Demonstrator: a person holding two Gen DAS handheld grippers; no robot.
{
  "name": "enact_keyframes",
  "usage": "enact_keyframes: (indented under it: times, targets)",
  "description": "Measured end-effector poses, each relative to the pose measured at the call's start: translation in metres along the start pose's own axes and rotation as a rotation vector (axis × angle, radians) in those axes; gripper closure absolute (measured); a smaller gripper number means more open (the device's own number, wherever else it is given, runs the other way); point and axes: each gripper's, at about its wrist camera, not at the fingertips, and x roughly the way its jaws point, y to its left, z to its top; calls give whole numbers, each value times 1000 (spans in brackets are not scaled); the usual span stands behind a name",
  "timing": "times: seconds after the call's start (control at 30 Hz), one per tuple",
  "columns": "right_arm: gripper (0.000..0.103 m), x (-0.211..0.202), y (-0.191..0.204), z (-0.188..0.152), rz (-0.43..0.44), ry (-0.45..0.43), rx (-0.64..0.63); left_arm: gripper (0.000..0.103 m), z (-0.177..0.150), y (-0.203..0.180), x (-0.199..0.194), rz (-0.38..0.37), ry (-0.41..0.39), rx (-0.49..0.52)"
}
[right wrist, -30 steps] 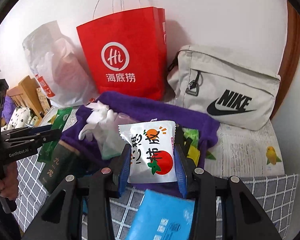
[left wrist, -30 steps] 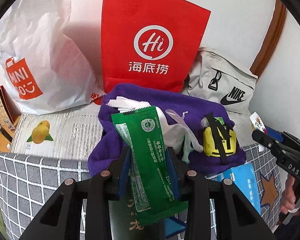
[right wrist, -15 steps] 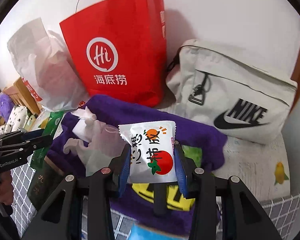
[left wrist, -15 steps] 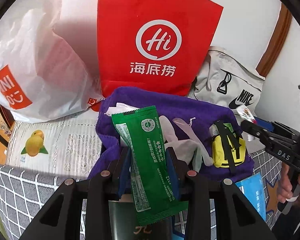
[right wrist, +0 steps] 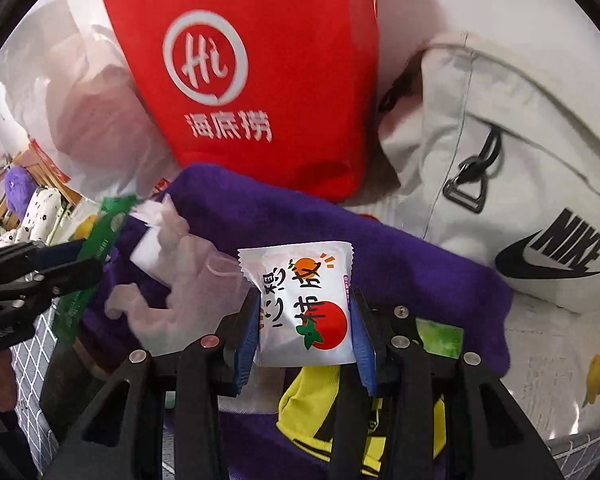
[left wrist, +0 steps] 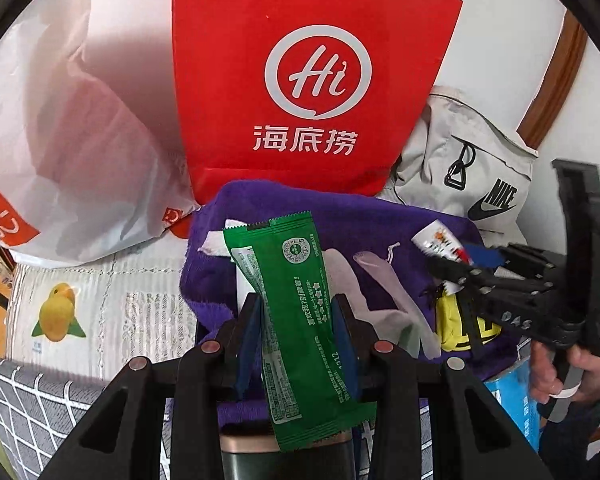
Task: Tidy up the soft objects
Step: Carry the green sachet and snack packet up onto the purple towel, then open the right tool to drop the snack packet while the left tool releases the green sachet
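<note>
A long green foil sachet (left wrist: 300,320) is clamped in the narrowly parted left gripper (left wrist: 296,332); a white tomato-printed snack packet (right wrist: 304,304) is pinched in the right gripper (right wrist: 304,332). Both have been carried closer above the crumpled purple towel (left wrist: 340,216), in front of the red paper bag (left wrist: 308,72), suggesting release there.

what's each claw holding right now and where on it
Left claw pinches the green packet by its long edges, mid-length. Right claw pinches the white tomato packet by its side edges.
</note>
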Motion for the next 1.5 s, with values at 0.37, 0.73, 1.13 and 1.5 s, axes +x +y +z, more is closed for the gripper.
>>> enact_keyframes:
  times: [0.37,0.73,1.13,1.5]
  targets:
    - [55,28,0,-10,19,82,-19,69,8,-5,16,-24,23,14]
    - [40,0,-7,-6,5,40,-21,69,20,-17,30,-56,38,37]
    - [40,-32,-12,-21,-27,4,2,60,17,-18,53,-58,90,25]
    - [40,-48,-10,-37,-54,-9,36,34,13,-15,29,9,92,23]
